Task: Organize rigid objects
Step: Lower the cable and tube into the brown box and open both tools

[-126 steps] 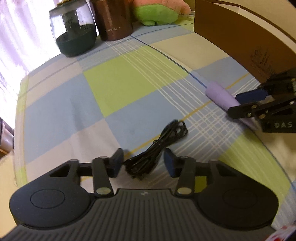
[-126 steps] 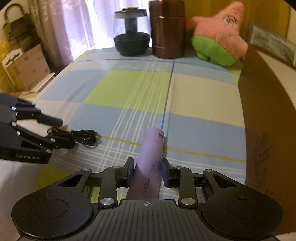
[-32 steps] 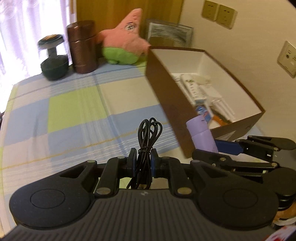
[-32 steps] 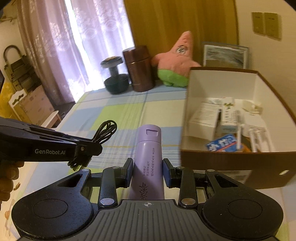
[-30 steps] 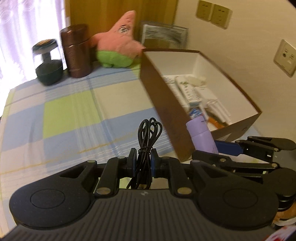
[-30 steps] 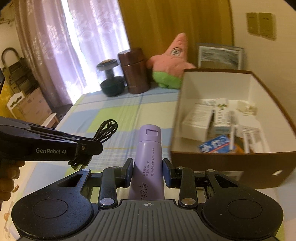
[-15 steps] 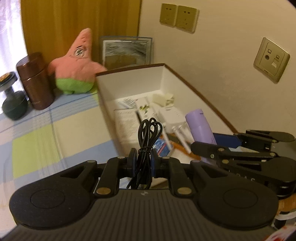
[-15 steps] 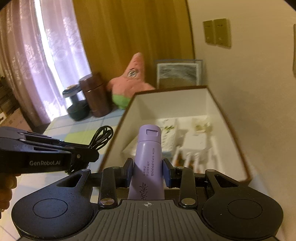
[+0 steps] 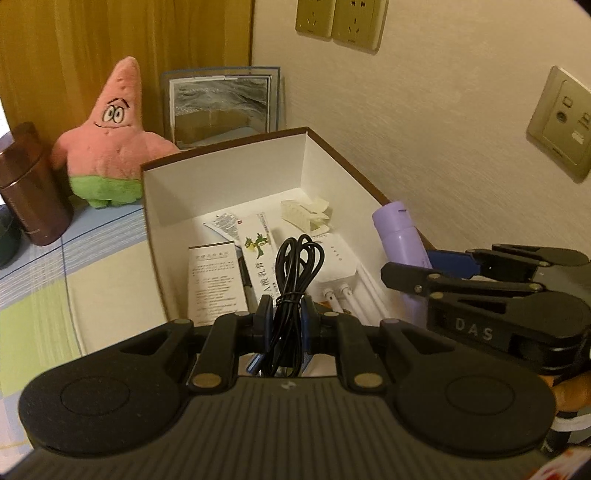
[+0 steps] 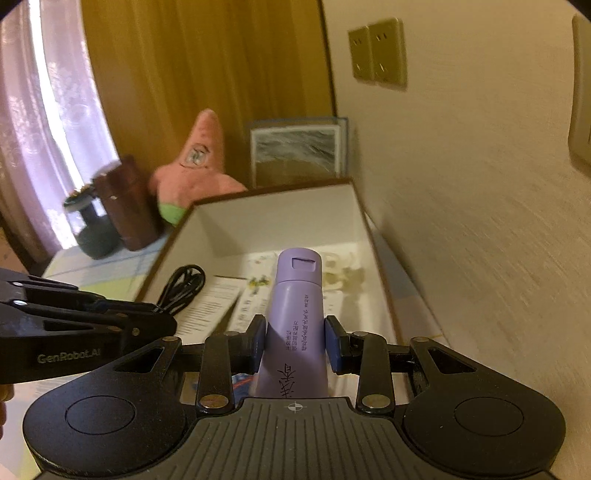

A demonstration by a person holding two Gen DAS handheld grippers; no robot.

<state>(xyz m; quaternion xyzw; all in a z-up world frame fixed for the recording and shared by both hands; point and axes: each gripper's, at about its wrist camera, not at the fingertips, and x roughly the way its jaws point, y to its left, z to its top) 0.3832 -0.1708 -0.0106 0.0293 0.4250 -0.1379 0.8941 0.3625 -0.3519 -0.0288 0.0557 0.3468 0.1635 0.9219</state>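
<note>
My left gripper (image 9: pixel 287 320) is shut on a coiled black cable (image 9: pixel 295 266), whose loop sticks up over the open brown box (image 9: pixel 229 147). A lilac tube (image 10: pixel 295 314) is clamped in my right gripper (image 10: pixel 295 341), cap pointing into the same box (image 10: pixel 273 195). In the left wrist view the tube (image 9: pixel 397 236) and right gripper (image 9: pixel 443 273) hang over the box's right wall. From the right wrist, the left gripper (image 10: pixel 159 325) and cable (image 10: pixel 184 284) appear above the box's left side. White cartons and packets lie on the box floor.
A pink starfish plush (image 9: pixel 110 136), a brown canister (image 9: pixel 29 192) and a framed picture (image 9: pixel 221 107) stand behind the box on the checked cloth (image 9: pixel 55 288). The wall with sockets (image 9: pixel 340 22) runs close along the box's right side.
Both grippers have swung right from over the checked cloth to above the open box, carrying the cable and the tube. Neither grip has changed.
</note>
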